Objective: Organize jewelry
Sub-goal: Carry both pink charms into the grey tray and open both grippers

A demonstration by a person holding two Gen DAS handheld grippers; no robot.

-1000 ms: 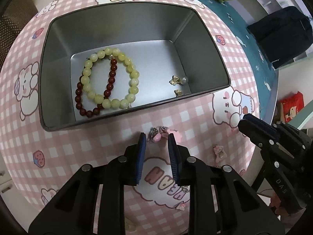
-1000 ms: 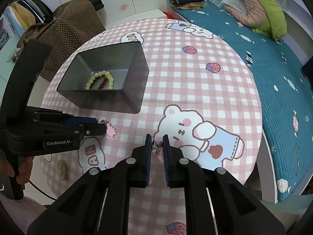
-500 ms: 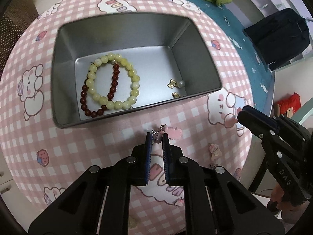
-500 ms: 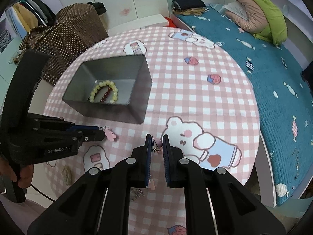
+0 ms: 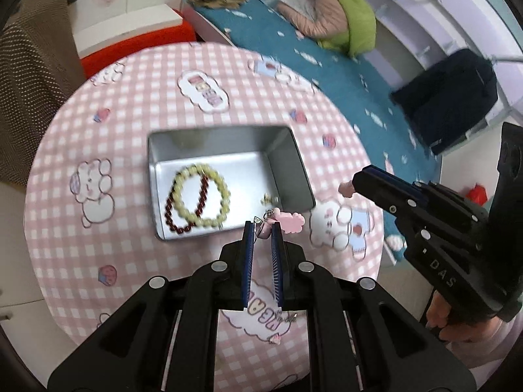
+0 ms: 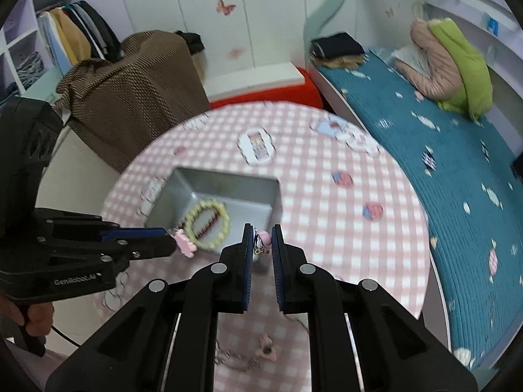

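Above the pink checked table (image 5: pixel 137 124), my left gripper (image 5: pixel 262 232) is shut on a pink cloud-shaped earring (image 5: pixel 289 221) by its silver hook. My right gripper (image 6: pixel 262 240) is shut on a small pink earring (image 6: pixel 264 238). An open grey tin (image 5: pixel 289 166) lies below and ahead of both grippers. It holds a yellow bead bracelet (image 5: pixel 201 199), a dark red bead bracelet (image 5: pixel 173 220) and small gold earrings (image 5: pixel 268 198). The right wrist view shows the left gripper (image 6: pixel 170 237) at the left with its pink earring (image 6: pixel 184 245), level with the tin (image 6: pixel 228 186).
A thin chain with a pink charm (image 6: pixel 266 348) lies on the table near its front edge. More small pieces (image 5: pixel 276 339) lie there too. A teal bed (image 6: pixel 441 170) runs along the right. A brown covered heap (image 6: pixel 130 98) stands at the back left.
Both grippers rose off the table, each with its pink earring. The left jaws closed on theirs at the start. The tin now looks smaller and farther below.
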